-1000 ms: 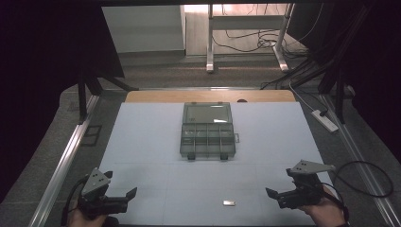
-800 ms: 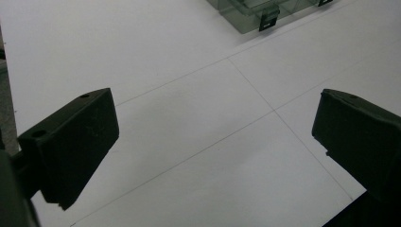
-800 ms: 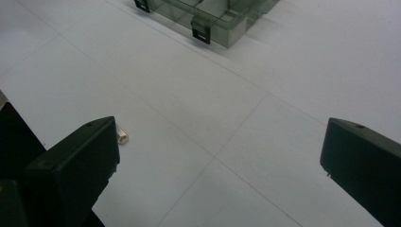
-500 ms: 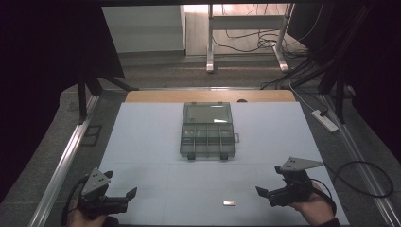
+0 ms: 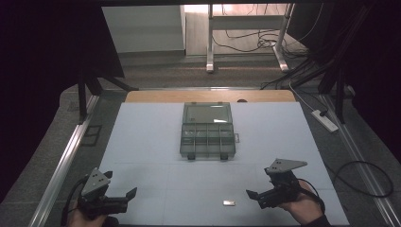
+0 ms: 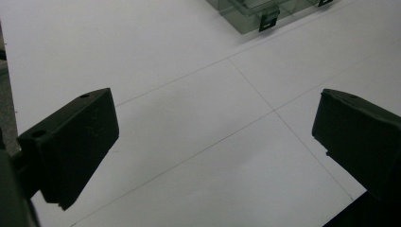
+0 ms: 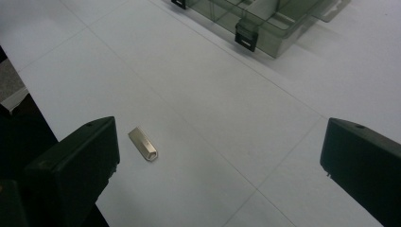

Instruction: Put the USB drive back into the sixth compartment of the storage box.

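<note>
Silver unmarked flash drive point(image 7: 143, 144) lies near wide-apart right gripper point(image 5: 257, 195).

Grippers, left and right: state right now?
Left gripper: open, holding nothing.
Right gripper: open, holding nothing, beside the small metal piece on the table.

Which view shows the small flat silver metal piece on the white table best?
The right gripper view: the small flat silver metal piece lies close, its tapered shape clear. The high view gives a tiny sliver near the right gripper.
</note>
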The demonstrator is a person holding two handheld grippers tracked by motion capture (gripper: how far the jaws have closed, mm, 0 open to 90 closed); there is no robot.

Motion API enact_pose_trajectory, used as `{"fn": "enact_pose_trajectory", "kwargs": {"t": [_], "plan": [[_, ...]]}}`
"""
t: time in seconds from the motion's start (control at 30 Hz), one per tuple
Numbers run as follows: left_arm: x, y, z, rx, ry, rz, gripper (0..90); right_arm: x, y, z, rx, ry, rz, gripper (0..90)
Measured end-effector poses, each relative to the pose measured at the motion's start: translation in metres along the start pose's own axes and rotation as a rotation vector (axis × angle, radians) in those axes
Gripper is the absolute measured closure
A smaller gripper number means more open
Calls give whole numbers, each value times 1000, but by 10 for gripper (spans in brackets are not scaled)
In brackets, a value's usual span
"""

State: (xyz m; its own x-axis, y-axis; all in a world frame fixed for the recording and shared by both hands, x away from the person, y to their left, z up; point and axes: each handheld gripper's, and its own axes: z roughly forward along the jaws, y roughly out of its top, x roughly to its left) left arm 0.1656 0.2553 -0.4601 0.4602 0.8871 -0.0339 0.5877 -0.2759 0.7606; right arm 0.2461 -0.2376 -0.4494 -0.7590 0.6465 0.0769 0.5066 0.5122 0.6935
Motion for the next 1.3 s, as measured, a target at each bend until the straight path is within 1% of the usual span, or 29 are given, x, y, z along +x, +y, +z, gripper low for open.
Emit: {"fn": "enact_pose_trajectory", "kwargs": {"t": [0.43,0.73,0.8,0.87,0.97,1.1,1.3], "plan": [[-1,0,0,-1,2,5,16,9,6,14,33,32,-36,0],[0,0,0,-1,2,4,16,14,10,21,50,49,-45,0],[0,0,0,-1,2,5,15,15,12,24,67,56,-44,0],[0,0,0,-1,2,5,16,17,13,25,74,57,-46,0],[-1,0,0,0,3,6,15,20,14,28,86,71,-41,0],[-1,0,0,0,4,7,15,23,17,32,110,68,-42,0],[-1,0,0,0,4,10,16,28,19,39,148,62,-67,0]]}}
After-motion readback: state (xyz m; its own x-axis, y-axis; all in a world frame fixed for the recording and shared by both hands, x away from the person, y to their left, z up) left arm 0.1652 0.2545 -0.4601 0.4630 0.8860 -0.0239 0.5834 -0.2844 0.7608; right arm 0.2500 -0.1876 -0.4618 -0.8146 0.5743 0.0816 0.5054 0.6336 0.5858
